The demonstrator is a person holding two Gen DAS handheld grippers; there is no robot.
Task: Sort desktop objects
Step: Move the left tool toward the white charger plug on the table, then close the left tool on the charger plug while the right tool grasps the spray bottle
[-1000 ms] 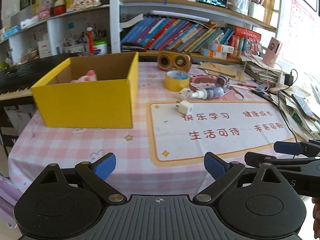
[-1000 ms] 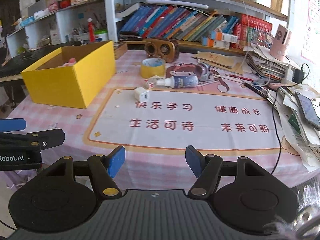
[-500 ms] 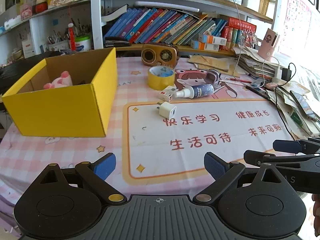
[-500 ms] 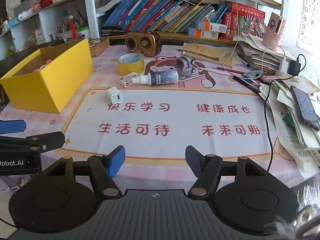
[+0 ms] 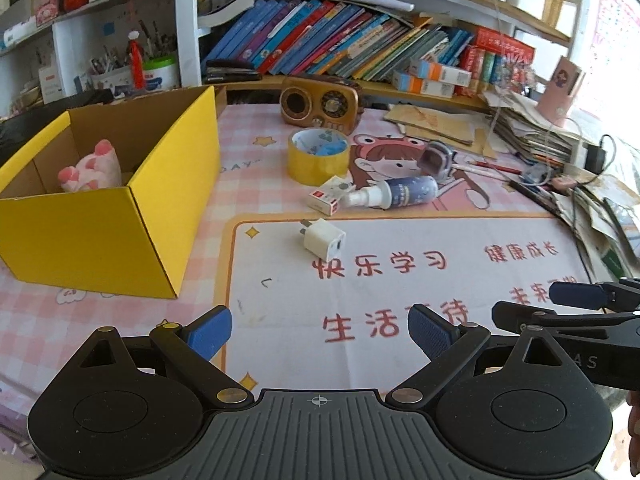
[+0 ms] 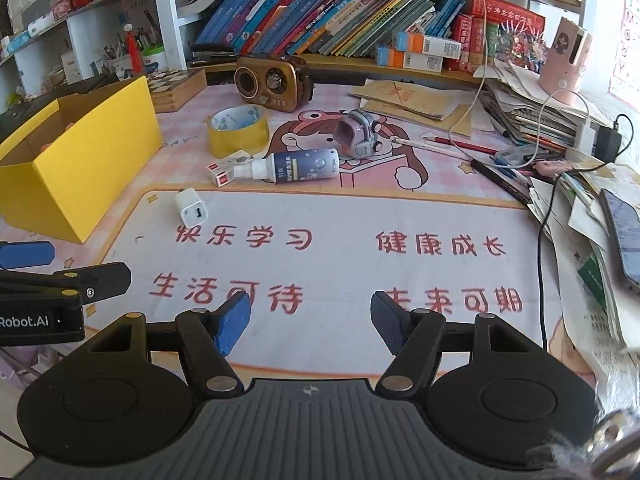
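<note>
A yellow box (image 5: 100, 220) stands at the left with a pink plush toy (image 5: 92, 168) inside; it also shows in the right wrist view (image 6: 80, 160). On the mat lie a white charger plug (image 5: 324, 238) (image 6: 191, 208), a spray bottle (image 5: 396, 194) (image 6: 296, 166), a small white carton (image 5: 330, 196) (image 6: 226, 168), a yellow tape roll (image 5: 318, 156) (image 6: 238, 130) and a purple toy robot (image 5: 438, 158) (image 6: 358, 132). My left gripper (image 5: 318, 334) is open and empty above the mat's front. My right gripper (image 6: 310, 322) is open and empty beside it.
A brown retro radio (image 5: 320, 104) stands at the back. Stacked papers, cables and pens (image 6: 540, 140) crowd the right side, with a phone (image 6: 622, 232) at the right edge. Bookshelves (image 6: 340, 12) run behind the table. A wooden board (image 6: 176, 88) lies behind the box.
Both grippers have moved forward over the table toward the objects, which now appear closer and larger. Both stay open and empty.
</note>
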